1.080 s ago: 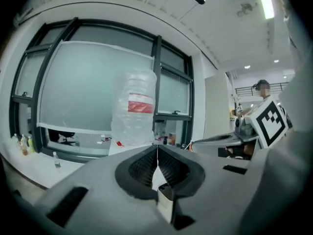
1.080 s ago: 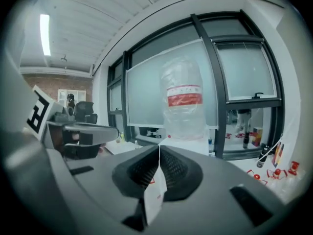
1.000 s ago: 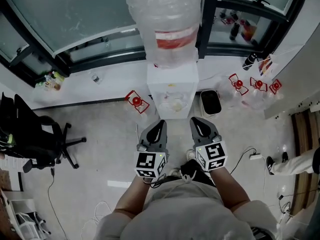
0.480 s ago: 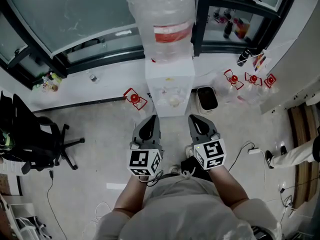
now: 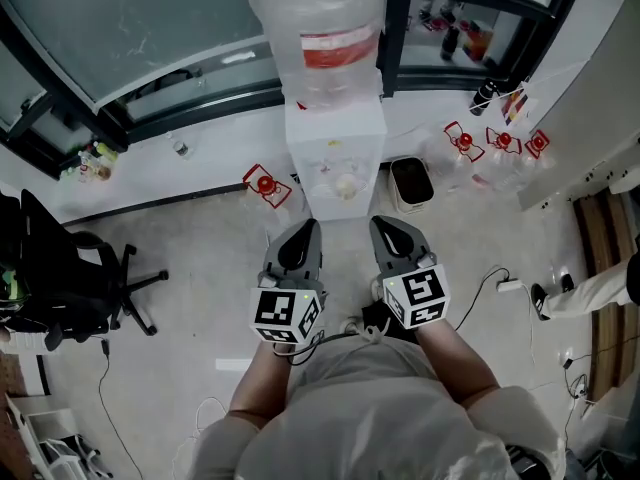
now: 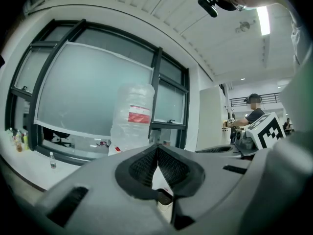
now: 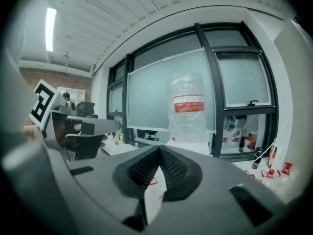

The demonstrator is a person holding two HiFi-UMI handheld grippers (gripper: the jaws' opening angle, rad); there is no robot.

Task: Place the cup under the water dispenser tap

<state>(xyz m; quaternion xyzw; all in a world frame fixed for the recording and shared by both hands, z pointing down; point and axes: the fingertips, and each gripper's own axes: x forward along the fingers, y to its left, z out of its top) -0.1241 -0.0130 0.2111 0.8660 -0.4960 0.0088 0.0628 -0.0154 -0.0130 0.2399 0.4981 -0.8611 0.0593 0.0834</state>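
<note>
A person stands on a pale office floor facing a white water dispenser [image 5: 335, 133], a two-jaw gripper in each hand, both held out side by side and well short of the machine. The left gripper [image 5: 307, 228] has its jaws pressed together at the tips with nothing between them. The right gripper [image 5: 381, 225] is likewise closed and empty. Each carries a cube [image 5: 285, 315] faced with black-and-white square markers.

Neither gripper holds the cup [image 5: 345, 184]. A pale round shape that may be it sits in the dispenser's front recess, below the bottle, but it is too small to be sure of.

The large clear bottle [image 5: 315, 13] upturned on the dispenser wears a red label band [image 5: 340, 48]. Its print cannot be read in any view.

A white bin [image 5: 410, 183] with a dark opening stands just beside the dispenser on its right. A red-and-white item [image 5: 265, 184] lies on the floor to its left, and three more like it [image 5: 502, 140] sit among clear jugs further right. A black office chair [image 5: 70, 283] stands at far left, and small bottles [image 5: 92, 163] line the ledge under the dark-framed windows [image 5: 150, 28].
</note>
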